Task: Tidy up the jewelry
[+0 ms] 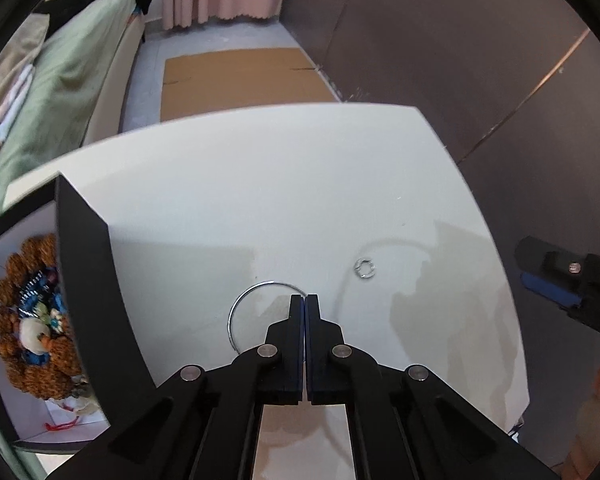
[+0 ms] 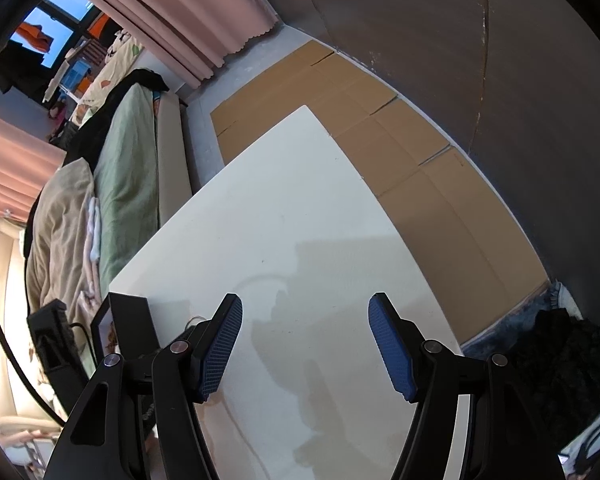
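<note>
A thin silver bangle [image 1: 242,304] lies on the white table [image 1: 260,184]; its arc runs into the tips of my left gripper [image 1: 305,298], which is shut on the wire. A small silver ring [image 1: 365,269] rests on the table just right of those tips. At the left stands a black jewelry box [image 1: 88,280] with a white inside, holding a brown beaded piece with blue and white parts [image 1: 32,320]. My right gripper [image 2: 306,304] hangs open over bare table, nothing between its blue pads [image 2: 220,344]. It also shows at the right edge of the left wrist view as the right gripper [image 1: 560,280].
The black box [image 2: 128,320] shows in the right wrist view too, at the table's left corner. Flattened cardboard [image 1: 240,76] lies on the floor beyond the table. A bed with a green cover [image 1: 60,80] runs along the left, and a dark wall [image 1: 460,40] along the right.
</note>
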Available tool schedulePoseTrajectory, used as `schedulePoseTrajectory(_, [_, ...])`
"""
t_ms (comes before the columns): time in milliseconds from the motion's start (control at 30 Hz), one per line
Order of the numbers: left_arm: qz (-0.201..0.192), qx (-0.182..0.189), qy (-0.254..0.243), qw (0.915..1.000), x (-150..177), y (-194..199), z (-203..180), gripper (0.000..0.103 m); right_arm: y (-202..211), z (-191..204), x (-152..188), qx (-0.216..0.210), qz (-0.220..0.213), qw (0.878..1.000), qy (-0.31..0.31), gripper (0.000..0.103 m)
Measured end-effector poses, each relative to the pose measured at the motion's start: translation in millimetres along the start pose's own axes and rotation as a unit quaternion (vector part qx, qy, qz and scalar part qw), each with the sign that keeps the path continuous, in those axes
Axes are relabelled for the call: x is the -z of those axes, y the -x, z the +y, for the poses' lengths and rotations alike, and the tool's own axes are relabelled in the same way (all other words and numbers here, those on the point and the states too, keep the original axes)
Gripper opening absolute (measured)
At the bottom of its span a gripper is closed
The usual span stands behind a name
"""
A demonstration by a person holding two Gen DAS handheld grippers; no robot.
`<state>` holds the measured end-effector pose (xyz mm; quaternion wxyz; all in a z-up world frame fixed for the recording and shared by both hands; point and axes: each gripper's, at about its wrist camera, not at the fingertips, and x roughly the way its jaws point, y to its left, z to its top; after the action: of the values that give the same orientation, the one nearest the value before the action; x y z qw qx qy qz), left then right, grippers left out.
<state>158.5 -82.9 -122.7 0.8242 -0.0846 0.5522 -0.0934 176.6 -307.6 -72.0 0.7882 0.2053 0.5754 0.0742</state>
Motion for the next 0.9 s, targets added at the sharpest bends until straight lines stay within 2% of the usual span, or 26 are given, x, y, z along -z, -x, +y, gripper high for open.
schedulePoseTrajectory(167, [0.002,0.005,-0.057,0.9984,4,12,-16,0.0,1,-1,-1,0.001,-0.002,1.0,-0.002,0.066])
schedulePoseTrajectory(300, [0.019,-0.004,-0.06,0.998,6,4,-15,0.001,0,-1,0,0.001,0.0,1.0,0.0,0.066])
schedulePoseTrajectory(400, [0.017,0.009,-0.053,0.9984,6,7,-13,0.001,-1,1,0,0.002,0.001,1.0,0.004,0.066])
schedulePoseTrajectory(633, [0.014,0.003,-0.064,0.9979,8,12,-14,0.003,-1,2,0,0.006,0.002,1.0,0.005,0.066])
schedulePoseTrajectory(700, [0.016,0.005,-0.06,0.998,8,12,-13,0.006,-2,3,1,0.007,0.002,1.0,0.006,0.066])
schedulePoseTrajectory(733, [0.015,0.008,-0.057,0.9982,7,12,-12,0.013,-2,3,1,0.007,0.002,1.0,0.006,0.066])
schedulePoseTrajectory(833, [0.003,0.02,-0.047,0.9987,5,18,-8,0.045,-2,4,2,0.007,0.002,1.0,0.006,0.066])
schedulePoseTrajectory(900, [-0.004,0.026,-0.041,0.9988,4,21,-7,0.048,-2,4,2,0.007,0.003,1.0,0.007,0.066])
